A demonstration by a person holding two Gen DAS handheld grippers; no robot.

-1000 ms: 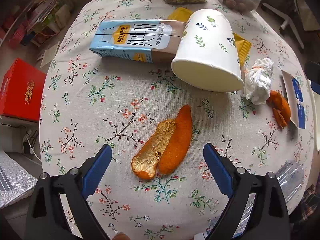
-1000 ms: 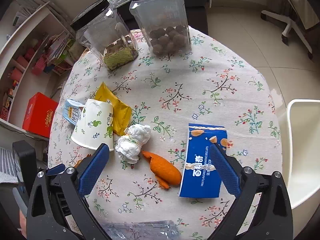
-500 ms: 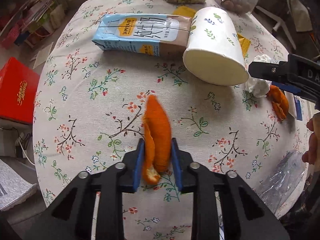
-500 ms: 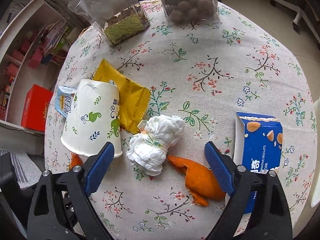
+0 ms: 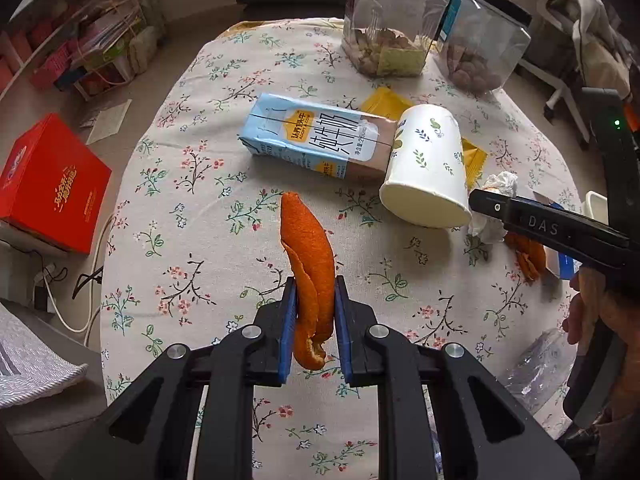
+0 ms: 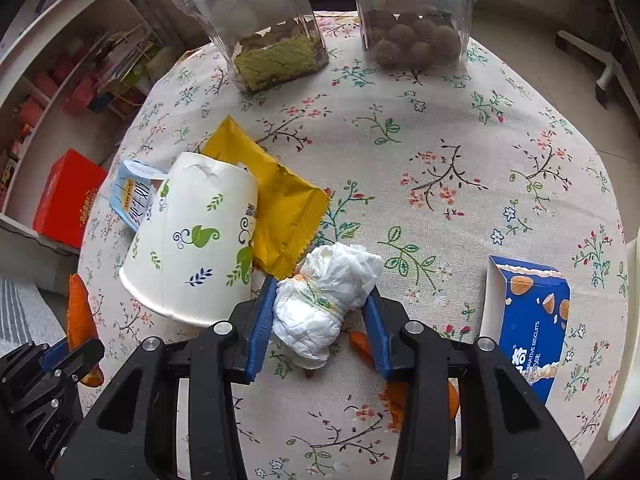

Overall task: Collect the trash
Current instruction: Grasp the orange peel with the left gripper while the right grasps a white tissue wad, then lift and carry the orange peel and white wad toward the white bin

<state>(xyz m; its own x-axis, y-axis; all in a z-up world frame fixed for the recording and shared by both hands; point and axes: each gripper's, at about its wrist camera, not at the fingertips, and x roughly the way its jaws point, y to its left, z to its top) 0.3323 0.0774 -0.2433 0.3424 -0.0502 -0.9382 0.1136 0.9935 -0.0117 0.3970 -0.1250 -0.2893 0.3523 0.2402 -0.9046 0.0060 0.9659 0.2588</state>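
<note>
My left gripper (image 5: pixel 315 320) is shut on an orange peel (image 5: pixel 308 248) and holds it above the floral table (image 5: pixel 192 200). My right gripper (image 6: pixel 318 316) has closed around a crumpled white tissue (image 6: pixel 324 300), its pads touching both sides. A second orange peel (image 6: pixel 360 344) lies under the right gripper. A paper cup (image 6: pixel 192 236) lies on its side beside a yellow wrapper (image 6: pixel 276 200) and a blue milk carton (image 5: pixel 312 140). A blue biscuit box (image 6: pixel 528 316) lies at the right.
Two clear jars (image 6: pixel 256 28) (image 6: pixel 412 12) with snacks stand at the table's far edge. A crushed clear plastic bottle (image 5: pixel 540 368) lies at the near right edge. A red box (image 5: pixel 48 184) sits on the floor to the left.
My left gripper closed on the orange peel and lifted it off the table. My right gripper moved forward and down and closed around the tissue.
</note>
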